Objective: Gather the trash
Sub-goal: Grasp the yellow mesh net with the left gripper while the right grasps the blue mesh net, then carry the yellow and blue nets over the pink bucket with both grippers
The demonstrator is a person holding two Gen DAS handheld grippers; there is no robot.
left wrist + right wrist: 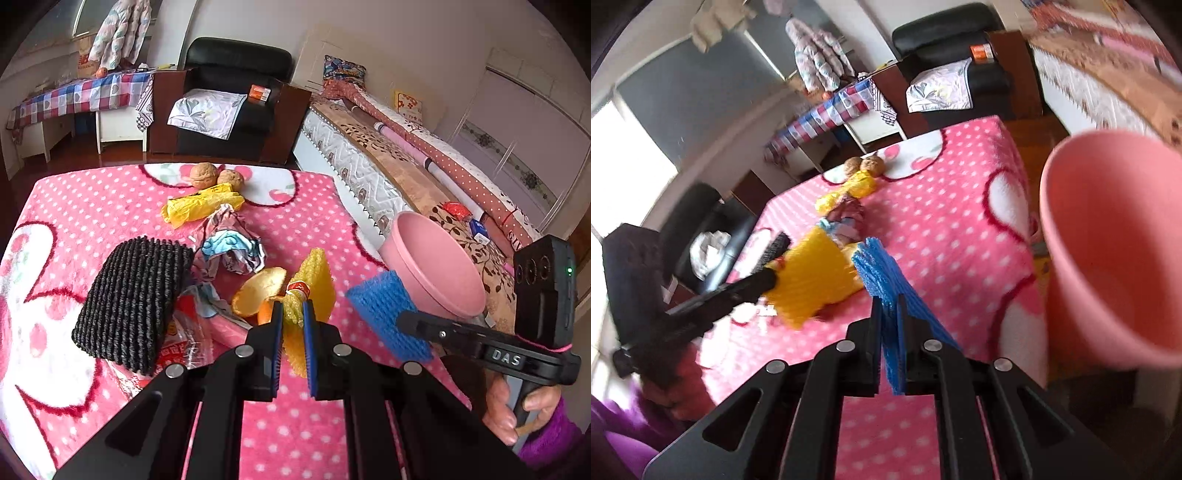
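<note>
Pinched in the left gripper, a yellow foam fruit net hangs above the pink dotted blanket. Beside it, the right gripper clamps a blue foam net near the pink plastic bin — both look light, squashy, best held mid-body.

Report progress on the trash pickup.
Nothing visibly binned: what shows of the pink bin looks empty. In hand: left gripper pinches yellow foam net, right gripper pinches blue foam net. Left on the blanket: yellow bag, crumpled wrappers, orange peel.
</note>
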